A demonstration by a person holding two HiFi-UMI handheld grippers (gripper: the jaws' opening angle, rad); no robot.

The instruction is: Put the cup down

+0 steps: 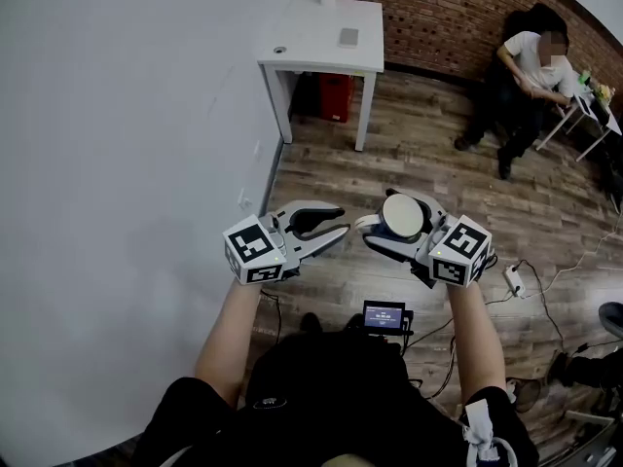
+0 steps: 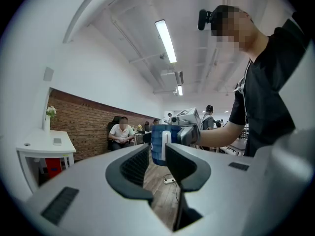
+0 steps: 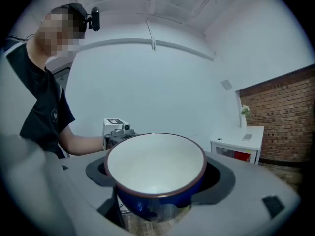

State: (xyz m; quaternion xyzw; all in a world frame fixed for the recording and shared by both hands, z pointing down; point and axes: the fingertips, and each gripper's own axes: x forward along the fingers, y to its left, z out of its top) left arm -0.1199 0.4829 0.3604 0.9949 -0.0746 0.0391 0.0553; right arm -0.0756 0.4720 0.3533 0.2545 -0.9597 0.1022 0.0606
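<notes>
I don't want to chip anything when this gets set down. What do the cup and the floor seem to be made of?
The cup looks like glazed ceramic: a glossy deep-blue outside that catches reflections, a smooth white inside and a thin brown rim. Enamelled metal can't be ruled out. The floor looks like wood or wood-look planks, matte grey-brown, with board seams showing.

cup between right gripper's jaws; left gripper just left of it; table ahead.
</notes>
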